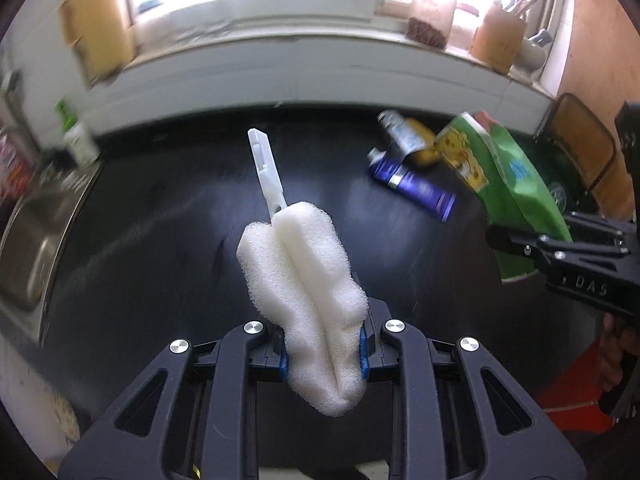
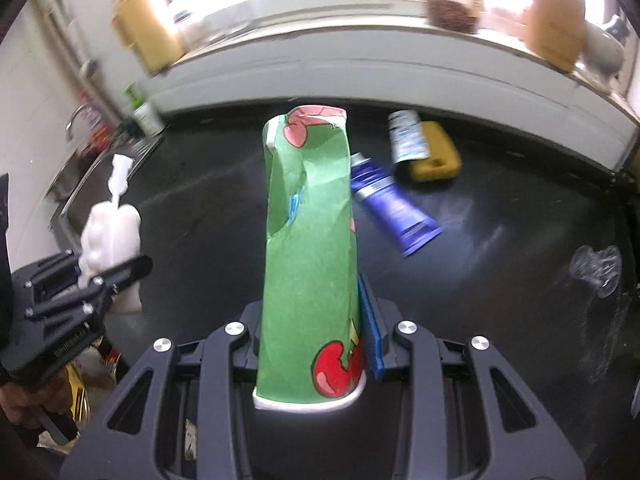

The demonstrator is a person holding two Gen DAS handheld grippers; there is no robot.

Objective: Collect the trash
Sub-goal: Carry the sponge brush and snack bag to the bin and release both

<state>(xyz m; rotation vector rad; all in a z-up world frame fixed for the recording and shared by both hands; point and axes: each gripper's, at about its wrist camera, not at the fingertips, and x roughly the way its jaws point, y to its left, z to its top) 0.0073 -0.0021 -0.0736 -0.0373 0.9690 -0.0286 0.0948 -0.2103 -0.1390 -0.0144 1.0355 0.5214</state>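
My left gripper [image 1: 323, 354] is shut on a white sponge brush [image 1: 304, 280] with a white plastic handle, held above the black counter [image 1: 160, 240]. The brush also shows in the right wrist view [image 2: 110, 232]. My right gripper [image 2: 316, 344] is shut on a crushed green paper cup [image 2: 310, 240] with cherry prints; the cup also shows at the right of the left wrist view [image 1: 516, 184]. On the counter lie a blue tube [image 2: 394, 210], a crumpled silver-white tube [image 2: 408, 136] and a yellow sponge [image 2: 436, 158].
A steel sink [image 1: 36, 240] is at the left with a green-topped bottle [image 1: 78, 136] beside it. The windowsill [image 1: 320, 52] holds jars and containers. A clear crumpled plastic piece [image 2: 598, 270] lies at the counter's right. A wire basket [image 1: 580, 152] stands at the far right.
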